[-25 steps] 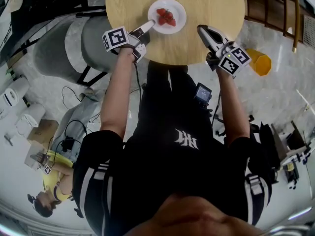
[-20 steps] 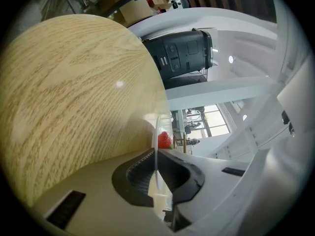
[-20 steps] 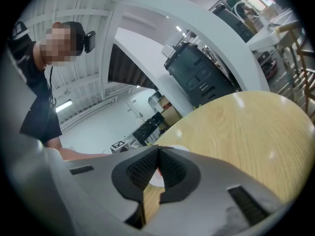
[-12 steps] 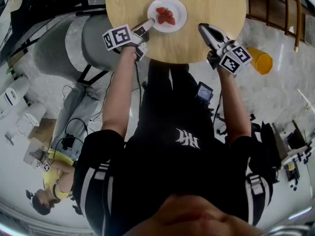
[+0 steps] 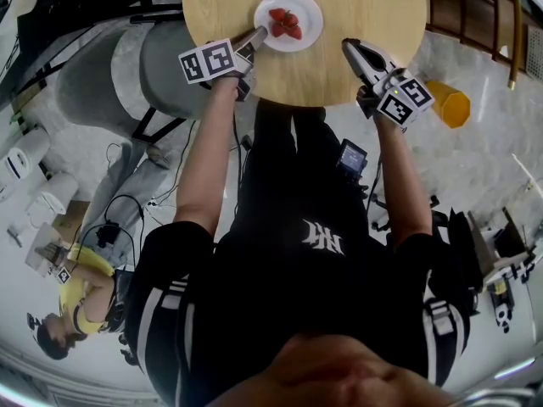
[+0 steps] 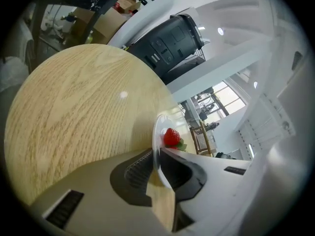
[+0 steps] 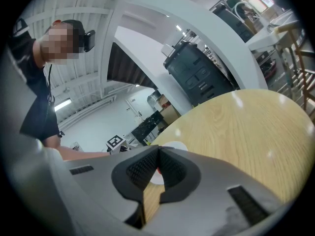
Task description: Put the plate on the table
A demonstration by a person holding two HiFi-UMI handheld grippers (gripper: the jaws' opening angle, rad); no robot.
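On the table (image 5: 365, 7), the near rim of the plate (image 5: 307, 7) sits between the jaws of the left gripper (image 5: 257, 36), which have just been opening; the right gripper (image 5: 348, 47), pinched together, is farther away.

My plate (image 5: 307, 30) is a small round white one. It's sitting flat on the table (image 5: 365, 15) with a few red strawberries (image 5: 285, 22) bunched in the middle. The table's a round top in light wood grain. The plate sits fully on the wood, a bit left of centre, not far from the edge nearest me.
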